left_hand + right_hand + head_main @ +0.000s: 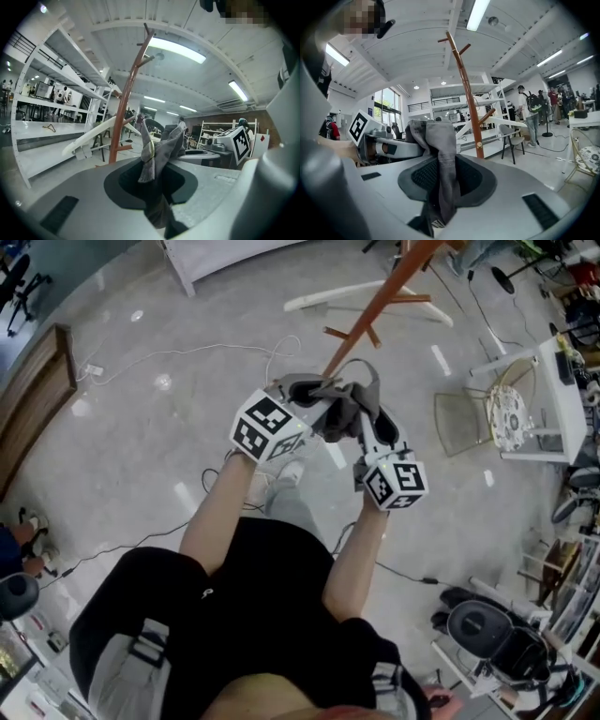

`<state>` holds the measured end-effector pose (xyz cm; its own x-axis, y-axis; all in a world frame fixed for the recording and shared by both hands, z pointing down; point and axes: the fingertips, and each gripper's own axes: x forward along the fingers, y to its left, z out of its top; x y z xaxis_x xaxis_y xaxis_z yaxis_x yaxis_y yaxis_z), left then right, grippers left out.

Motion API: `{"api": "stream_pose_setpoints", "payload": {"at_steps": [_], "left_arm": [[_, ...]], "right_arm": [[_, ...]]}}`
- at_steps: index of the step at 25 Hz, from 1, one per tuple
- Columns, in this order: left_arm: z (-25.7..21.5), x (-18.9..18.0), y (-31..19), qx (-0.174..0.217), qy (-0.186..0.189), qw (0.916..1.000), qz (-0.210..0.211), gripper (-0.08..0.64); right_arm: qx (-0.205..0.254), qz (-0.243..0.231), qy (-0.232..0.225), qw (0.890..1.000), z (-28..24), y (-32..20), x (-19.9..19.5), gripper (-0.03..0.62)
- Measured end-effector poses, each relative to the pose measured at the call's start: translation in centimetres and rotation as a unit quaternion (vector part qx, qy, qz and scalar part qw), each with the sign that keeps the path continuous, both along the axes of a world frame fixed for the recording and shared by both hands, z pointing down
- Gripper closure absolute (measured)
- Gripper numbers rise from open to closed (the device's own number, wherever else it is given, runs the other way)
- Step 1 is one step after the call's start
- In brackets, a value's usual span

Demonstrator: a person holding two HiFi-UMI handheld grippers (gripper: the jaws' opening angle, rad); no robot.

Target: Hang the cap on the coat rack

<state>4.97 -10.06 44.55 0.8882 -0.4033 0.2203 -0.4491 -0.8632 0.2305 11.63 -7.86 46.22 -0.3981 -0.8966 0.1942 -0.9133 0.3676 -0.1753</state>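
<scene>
A grey cap (345, 409) hangs bunched between my two grippers, just in front of the brown wooden coat rack (380, 301). My left gripper (311, 395) pinches one side of the fabric. My right gripper (378, 432) pinches the other side. In the left gripper view the cap (157, 152) stands up from the closed jaws, with the rack pole (125, 101) behind and to the left. In the right gripper view the cap (436, 147) droops over the jaws, and the rack (466, 89) rises just beyond with its pegs high up.
A white frame (370, 294) lies on the floor by the rack's foot. A wire chair (461, 423) and a white table (561, 395) stand to the right. Cables (187, 352) cross the floor. White shelving (51, 108) lines one side. People (529, 117) stand far off.
</scene>
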Motion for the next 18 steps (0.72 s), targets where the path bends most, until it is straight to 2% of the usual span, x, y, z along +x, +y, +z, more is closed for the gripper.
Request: {"api": "stream_pose_setpoints", "payload": {"at_steps": [9,18], "left_arm": [[0.1,3.1,-4.4,0.003,-0.032,0.9994,0.012,0.508],[2.1,5.6,-6.2,-0.014,-0.035,0.9987,0.035,0.508]], "right_arm": [[-0.006,-0.043,-0.019,0.999,0.2,-4.4,2.2,0.511],[-0.033,-0.036,-0.024,0.999,2.3,-5.9,4.6,0.511]]}}
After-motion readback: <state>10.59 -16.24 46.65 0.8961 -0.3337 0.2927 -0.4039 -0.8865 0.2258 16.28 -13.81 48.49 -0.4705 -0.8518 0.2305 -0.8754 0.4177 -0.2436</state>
